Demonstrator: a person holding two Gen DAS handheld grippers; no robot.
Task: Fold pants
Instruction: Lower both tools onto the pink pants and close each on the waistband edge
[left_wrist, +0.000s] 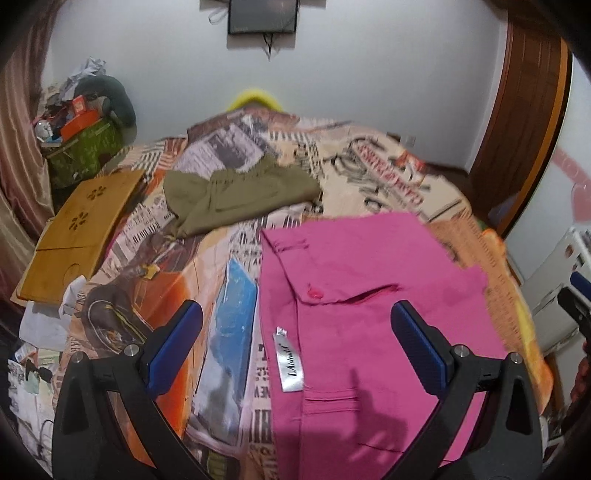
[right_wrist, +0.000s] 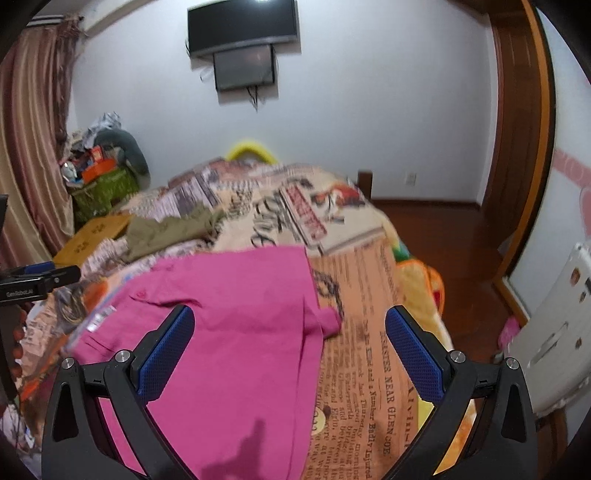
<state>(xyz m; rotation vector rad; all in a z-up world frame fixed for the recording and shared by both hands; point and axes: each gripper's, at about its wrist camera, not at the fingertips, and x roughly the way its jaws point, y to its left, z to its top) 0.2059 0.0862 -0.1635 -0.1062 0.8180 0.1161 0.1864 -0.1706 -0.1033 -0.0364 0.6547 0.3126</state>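
Pink pants (left_wrist: 369, 295) lie folded flat on the bed, waistband label and button facing up; they also show in the right wrist view (right_wrist: 229, 332). My left gripper (left_wrist: 295, 343) is open and empty, hovering above the pants' left edge. My right gripper (right_wrist: 290, 350) is open and empty, above the pants' right edge and the printed bedspread. The left gripper shows at the left edge of the right wrist view (right_wrist: 40, 277); part of the right gripper shows at the right edge of the left wrist view (left_wrist: 576, 299).
Olive green pants (left_wrist: 236, 195) lie folded farther back on the bed. A wooden lap tray (left_wrist: 77, 236) rests at the bed's left edge. A cluttered green basket (left_wrist: 85, 147) stands by the curtain. A white appliance (right_wrist: 546, 332) stands at the right.
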